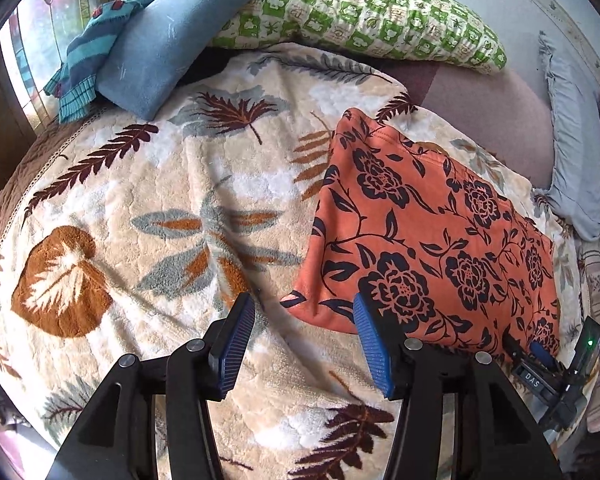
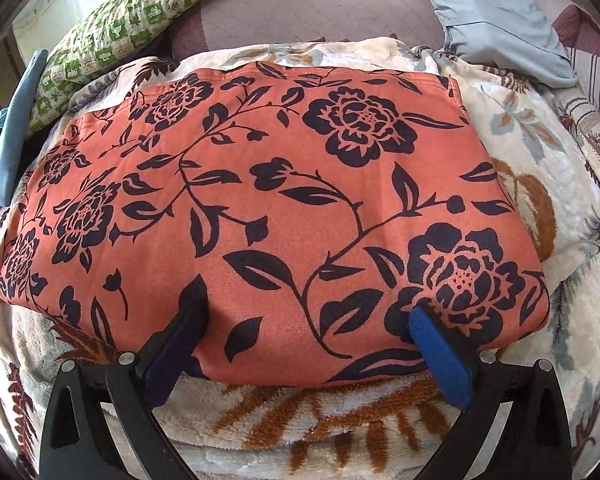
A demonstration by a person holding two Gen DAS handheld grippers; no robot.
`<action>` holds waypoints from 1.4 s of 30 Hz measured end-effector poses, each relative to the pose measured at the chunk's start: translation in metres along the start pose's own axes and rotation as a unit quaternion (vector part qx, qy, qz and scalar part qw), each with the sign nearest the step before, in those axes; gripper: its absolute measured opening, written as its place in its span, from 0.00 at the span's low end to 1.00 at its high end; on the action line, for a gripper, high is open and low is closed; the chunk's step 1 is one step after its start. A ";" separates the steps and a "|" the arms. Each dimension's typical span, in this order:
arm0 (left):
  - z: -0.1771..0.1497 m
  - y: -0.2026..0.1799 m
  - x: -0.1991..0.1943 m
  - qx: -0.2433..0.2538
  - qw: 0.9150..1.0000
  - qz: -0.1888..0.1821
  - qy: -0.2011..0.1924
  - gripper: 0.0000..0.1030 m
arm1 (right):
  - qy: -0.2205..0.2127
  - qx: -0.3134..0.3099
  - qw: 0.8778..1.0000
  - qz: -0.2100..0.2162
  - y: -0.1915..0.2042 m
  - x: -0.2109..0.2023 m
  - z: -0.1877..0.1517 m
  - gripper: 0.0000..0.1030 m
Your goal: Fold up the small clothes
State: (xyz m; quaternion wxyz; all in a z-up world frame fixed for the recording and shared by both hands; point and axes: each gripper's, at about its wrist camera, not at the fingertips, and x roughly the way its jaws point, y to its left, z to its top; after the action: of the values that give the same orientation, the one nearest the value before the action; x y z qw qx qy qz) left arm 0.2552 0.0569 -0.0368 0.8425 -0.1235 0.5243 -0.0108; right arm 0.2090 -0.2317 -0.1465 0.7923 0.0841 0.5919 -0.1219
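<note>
An orange garment with a dark floral print (image 1: 428, 240) lies folded flat on a leaf-patterned fleece blanket (image 1: 140, 200). My left gripper (image 1: 304, 308) is open, just above the blanket at the garment's near left corner, with its right finger over the garment's edge. The garment fills the right wrist view (image 2: 260, 208). My right gripper (image 2: 304, 300) is open, its fingertips resting on the garment's near edge. The right gripper also shows in the left wrist view (image 1: 540, 356), at the garment's near right corner.
A folded blue cloth (image 1: 172, 36) and a striped teal knit (image 1: 92, 52) lie at the far left. A green checked pillow (image 1: 364, 12) lies at the back. A pale blue pillow (image 1: 572, 152) is at the right. The blanket's left side (image 1: 80, 260) is bare.
</note>
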 end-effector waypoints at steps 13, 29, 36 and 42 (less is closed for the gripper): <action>-0.023 0.031 0.056 -0.162 0.963 -0.189 0.102 0.50 | 0.041 0.138 0.939 0.314 0.021 -0.024 -0.029 0.98; -0.004 0.006 0.120 -0.208 0.956 -0.164 0.127 0.54 | -0.014 0.460 0.834 0.303 -0.156 -0.009 -0.046 0.95; 0.000 -0.015 0.126 -0.196 0.960 -0.149 0.136 0.36 | 0.010 0.440 0.854 0.276 -0.176 0.001 -0.027 0.54; -0.001 -0.013 0.130 -0.210 0.954 -0.159 0.145 0.37 | -0.011 0.493 0.821 0.288 -0.204 -0.013 -0.041 0.53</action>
State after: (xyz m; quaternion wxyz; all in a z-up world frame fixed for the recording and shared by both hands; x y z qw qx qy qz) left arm 0.3141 0.0247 -0.1486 0.7001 -0.3763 0.6046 -0.0523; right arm 0.1082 -0.4144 -0.1433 0.6508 0.6285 0.3929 -0.1643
